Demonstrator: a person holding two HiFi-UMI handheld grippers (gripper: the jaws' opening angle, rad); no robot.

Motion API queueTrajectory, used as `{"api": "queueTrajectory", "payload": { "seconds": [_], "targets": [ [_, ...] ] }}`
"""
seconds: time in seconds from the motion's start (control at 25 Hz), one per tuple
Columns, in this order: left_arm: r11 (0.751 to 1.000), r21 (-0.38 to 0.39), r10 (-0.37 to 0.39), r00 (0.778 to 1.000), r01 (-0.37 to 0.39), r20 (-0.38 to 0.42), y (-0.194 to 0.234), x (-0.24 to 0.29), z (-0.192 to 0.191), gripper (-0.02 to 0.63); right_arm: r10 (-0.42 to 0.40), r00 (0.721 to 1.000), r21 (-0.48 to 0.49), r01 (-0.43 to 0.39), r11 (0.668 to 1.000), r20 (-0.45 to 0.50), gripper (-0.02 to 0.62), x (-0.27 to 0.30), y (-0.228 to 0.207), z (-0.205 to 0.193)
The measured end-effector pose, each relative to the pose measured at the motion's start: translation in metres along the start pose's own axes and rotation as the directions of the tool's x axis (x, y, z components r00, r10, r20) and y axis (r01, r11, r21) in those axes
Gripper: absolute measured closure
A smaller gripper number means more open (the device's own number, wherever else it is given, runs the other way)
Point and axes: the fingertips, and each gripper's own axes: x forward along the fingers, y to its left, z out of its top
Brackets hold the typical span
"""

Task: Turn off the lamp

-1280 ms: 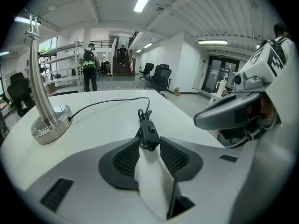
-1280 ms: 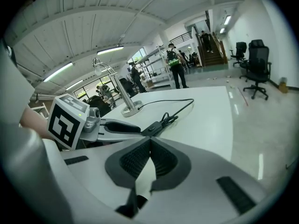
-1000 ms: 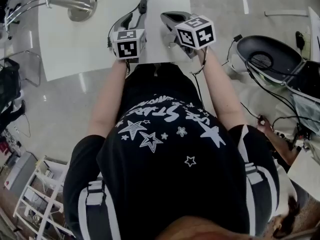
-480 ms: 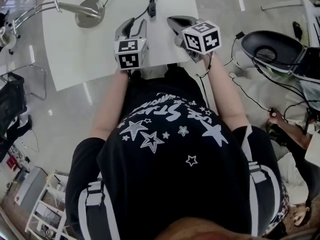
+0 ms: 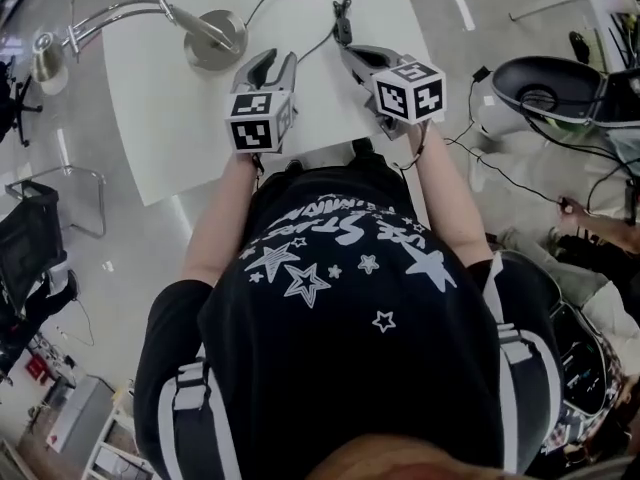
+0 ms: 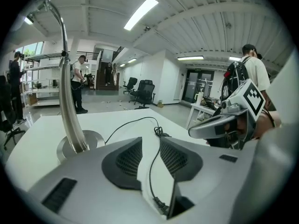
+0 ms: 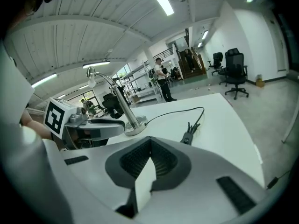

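Note:
A lamp stands on the white table [image 5: 150, 118]. Its round metal base [image 5: 215, 40] sits at the far left, and its bent arm runs left to the lamp head [image 5: 45, 53]. Its black cord leads to an inline switch [image 5: 343, 23]. My left gripper [image 5: 276, 60] hovers just right of the base, open and holding nothing. Through the gap at my left gripper [image 6: 150, 141] I see the cord, with the base [image 6: 77, 146] to the left and the switch [image 6: 161, 133] ahead. My right gripper [image 5: 350, 53] hovers just short of the switch [image 7: 189, 135]. My right gripper [image 7: 150, 140] is shut, its tips meeting on nothing.
The table's near edge [image 5: 300, 153] lies under my wrists. A black round device [image 5: 545, 93] with cables sits on the floor at the right, next to another person's hand [image 5: 585, 218]. A black chair [image 5: 30, 238] stands at the left. People stand far back in the room.
Both grippers have moved forward over the table, nearer to the lamp base and the inline switch. The jaws look unchanged.

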Motion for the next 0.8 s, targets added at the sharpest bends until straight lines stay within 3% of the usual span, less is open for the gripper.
{"api": "queueTrajectory", "payload": {
  "seconds": [0.4, 0.8],
  "targets": [
    [0.990, 0.042, -0.133, 0.991, 0.131, 0.034, 0.034, -0.045, -0.007, 0.480, -0.104, 0.990, 0.045, 0.101, 0.994, 0.096, 0.589, 0.023, 0.061, -0.008],
    [0.984, 0.047, -0.171, 0.985, 0.169, 0.035, 0.051, -0.075, -0.021, 0.583, -0.206, 0.967, 0.123, 0.188, 0.974, 0.151, 0.589, 0.009, 0.102, -0.025]
  ]
}}
